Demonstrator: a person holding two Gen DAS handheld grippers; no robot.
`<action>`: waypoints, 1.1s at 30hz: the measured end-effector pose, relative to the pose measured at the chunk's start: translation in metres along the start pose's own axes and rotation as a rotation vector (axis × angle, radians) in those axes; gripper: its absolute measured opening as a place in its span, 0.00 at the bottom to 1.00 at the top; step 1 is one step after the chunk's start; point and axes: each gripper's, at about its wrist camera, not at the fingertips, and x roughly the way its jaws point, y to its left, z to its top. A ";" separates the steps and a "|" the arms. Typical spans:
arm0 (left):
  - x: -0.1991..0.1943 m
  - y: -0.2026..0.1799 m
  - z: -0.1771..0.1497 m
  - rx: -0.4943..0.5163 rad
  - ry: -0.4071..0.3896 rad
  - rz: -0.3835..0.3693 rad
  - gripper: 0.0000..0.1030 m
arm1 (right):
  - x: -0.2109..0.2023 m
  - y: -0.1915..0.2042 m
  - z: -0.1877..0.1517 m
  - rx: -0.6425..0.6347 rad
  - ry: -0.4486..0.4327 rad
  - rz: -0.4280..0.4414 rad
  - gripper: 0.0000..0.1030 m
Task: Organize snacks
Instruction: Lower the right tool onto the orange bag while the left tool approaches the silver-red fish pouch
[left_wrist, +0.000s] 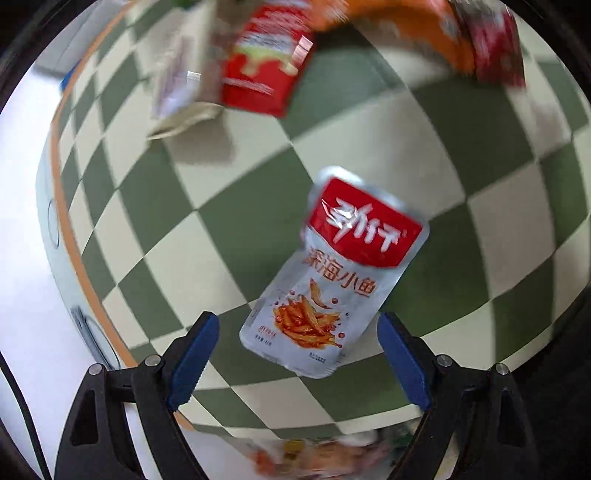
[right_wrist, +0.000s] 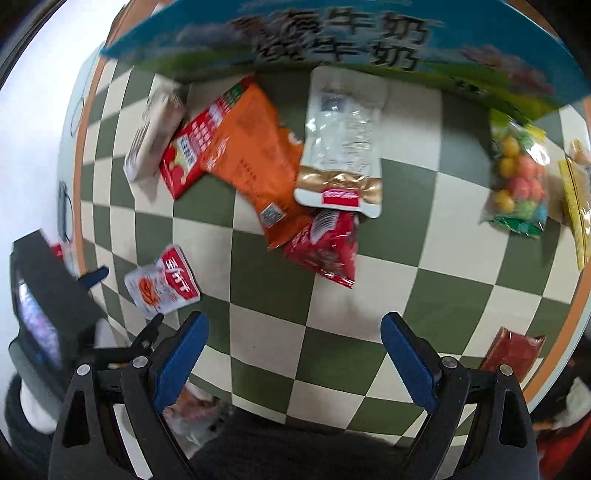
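Note:
A silver fish snack packet with a red label (left_wrist: 332, 273) lies flat on the green-and-cream checkered cloth (left_wrist: 207, 236). My left gripper (left_wrist: 297, 350) is open, its blue pads either side of the packet's near end, not touching it. In the right wrist view the same packet (right_wrist: 162, 282) lies at the left beside the left gripper (right_wrist: 125, 301). My right gripper (right_wrist: 293, 354) is open and empty over bare cloth. Beyond it lie an orange bag (right_wrist: 251, 158), a red box (right_wrist: 184, 155), a white-and-gold packet (right_wrist: 341, 147) and a red packet (right_wrist: 325, 247).
A blue milk carton box (right_wrist: 332, 40) stands at the far edge. A bag of coloured candy balls (right_wrist: 521, 177) and a yellow packet (right_wrist: 576, 199) lie at the right. A dark red packet (right_wrist: 513, 350) sits near the right rim. A white box (right_wrist: 155, 136) lies far left.

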 end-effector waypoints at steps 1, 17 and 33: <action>0.005 -0.003 0.001 0.019 0.013 0.019 0.85 | 0.001 0.003 0.001 -0.014 0.002 -0.007 0.94; 0.030 0.055 -0.029 -0.766 0.126 -0.440 0.47 | 0.018 0.070 0.066 -0.481 -0.030 -0.333 0.94; -0.015 0.030 0.001 -0.182 -0.022 -0.147 0.48 | 0.054 0.079 0.092 -0.459 0.080 -0.264 0.57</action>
